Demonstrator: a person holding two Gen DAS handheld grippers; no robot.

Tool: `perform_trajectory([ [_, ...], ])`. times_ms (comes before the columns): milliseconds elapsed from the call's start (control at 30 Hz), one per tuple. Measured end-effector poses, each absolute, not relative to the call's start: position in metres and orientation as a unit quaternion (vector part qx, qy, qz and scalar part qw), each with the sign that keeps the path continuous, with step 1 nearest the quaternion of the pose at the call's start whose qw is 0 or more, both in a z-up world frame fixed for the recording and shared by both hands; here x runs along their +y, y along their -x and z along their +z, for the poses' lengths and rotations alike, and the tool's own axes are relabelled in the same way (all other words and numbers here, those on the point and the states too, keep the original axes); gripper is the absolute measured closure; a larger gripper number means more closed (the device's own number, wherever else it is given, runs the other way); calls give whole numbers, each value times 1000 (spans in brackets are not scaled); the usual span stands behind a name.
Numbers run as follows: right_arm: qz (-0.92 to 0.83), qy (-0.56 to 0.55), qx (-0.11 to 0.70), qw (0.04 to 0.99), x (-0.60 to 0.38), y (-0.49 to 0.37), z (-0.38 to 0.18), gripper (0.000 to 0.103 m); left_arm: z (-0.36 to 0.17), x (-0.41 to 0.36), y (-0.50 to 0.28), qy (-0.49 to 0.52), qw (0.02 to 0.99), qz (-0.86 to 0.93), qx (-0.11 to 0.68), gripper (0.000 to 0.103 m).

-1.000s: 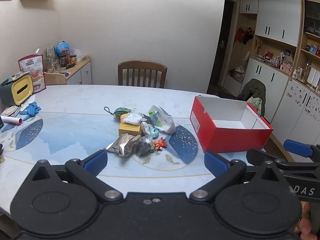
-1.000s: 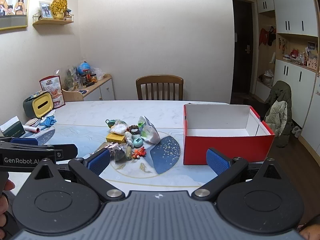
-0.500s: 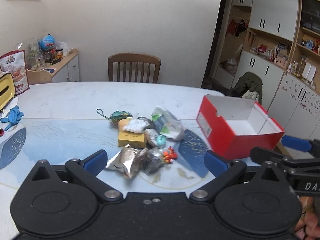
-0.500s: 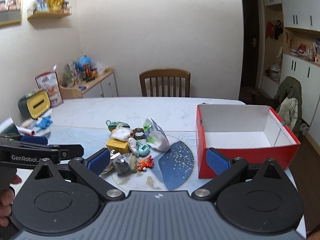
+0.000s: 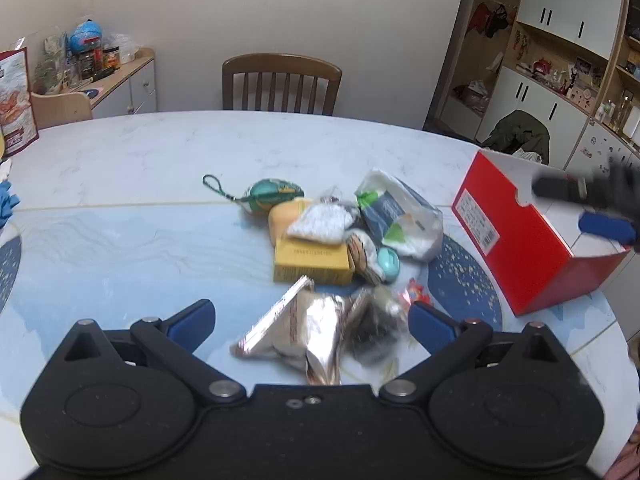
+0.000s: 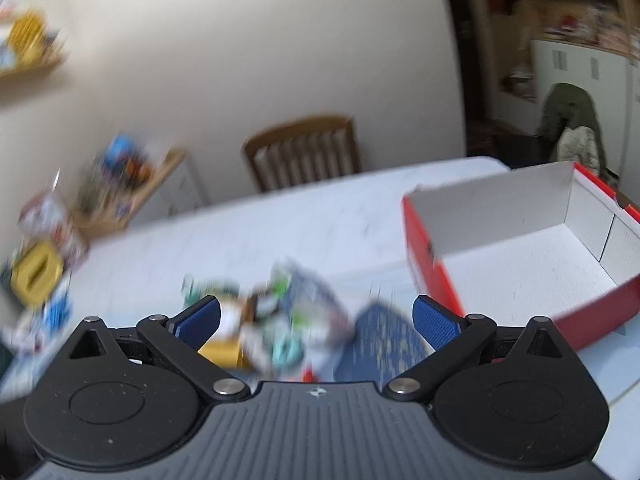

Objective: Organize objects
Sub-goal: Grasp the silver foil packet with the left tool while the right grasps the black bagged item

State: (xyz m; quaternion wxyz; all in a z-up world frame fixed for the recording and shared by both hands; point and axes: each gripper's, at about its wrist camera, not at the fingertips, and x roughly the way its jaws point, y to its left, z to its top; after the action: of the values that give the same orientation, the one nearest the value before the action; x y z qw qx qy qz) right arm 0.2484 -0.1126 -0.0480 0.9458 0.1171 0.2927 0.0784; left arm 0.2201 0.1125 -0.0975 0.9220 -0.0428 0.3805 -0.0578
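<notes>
Low over the table, my left gripper spreads wide around the foil packet; my right gripper, tilted, gapes empty beside the red box.

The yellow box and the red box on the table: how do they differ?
The yellow box is small, closed and lies flat in the pile of items; the red box is far larger, stands apart to the right, and is open on top with a white, empty inside. Other items touch and overlap the yellow box; nothing leans on the red box. Both are cardboard-like and rest on the table.
</notes>
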Motion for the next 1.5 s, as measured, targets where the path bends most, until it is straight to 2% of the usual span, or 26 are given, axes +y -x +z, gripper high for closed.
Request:
perform_trajectory([
  [133, 68, -57, 272, 958, -105, -276, -55, 0, -102, 109, -234, 11, 927, -61, 371, 1],
  [567, 212, 45, 394, 893, -52, -260, -121, 1, -150, 111, -251, -29, 908, -85, 409, 1],
  [667, 221, 33, 412, 883, -46, -264, -125, 6, -156, 113, -254, -32, 906, -91, 412, 2],
  [800, 227, 10, 435, 871, -39, -275, -133, 16, -163, 120, -260, -24, 901, -95, 423, 6],
  [900, 230, -16, 460, 857, -38, -283, -139, 30, -164, 122, -262, -22, 899, -113, 423, 10],
  [1100, 238, -31, 484, 841, -31, -288, -145, 51, -165, 124, -265, -12, 892, -148, 427, 24],
  [1167, 234, -28, 485, 842, -28, -288, -144, 53, -165, 123, -265, -15, 891, -152, 427, 26],
  [1233, 232, -29, 487, 842, -29, -288, -143, 62, -165, 123, -265, -16, 891, -154, 427, 27],
  [1333, 229, -34, 493, 839, -29, -288, -140, 69, -163, 124, -265, -11, 891, -153, 428, 31],
  [1367, 226, -32, 492, 840, -29, -288, -139, 70, -162, 125, -265, -8, 890, -155, 428, 46],
  [1500, 221, -35, 487, 844, -31, -284, -135, 75, -159, 124, -265, -6, 888, -161, 431, 47],
])
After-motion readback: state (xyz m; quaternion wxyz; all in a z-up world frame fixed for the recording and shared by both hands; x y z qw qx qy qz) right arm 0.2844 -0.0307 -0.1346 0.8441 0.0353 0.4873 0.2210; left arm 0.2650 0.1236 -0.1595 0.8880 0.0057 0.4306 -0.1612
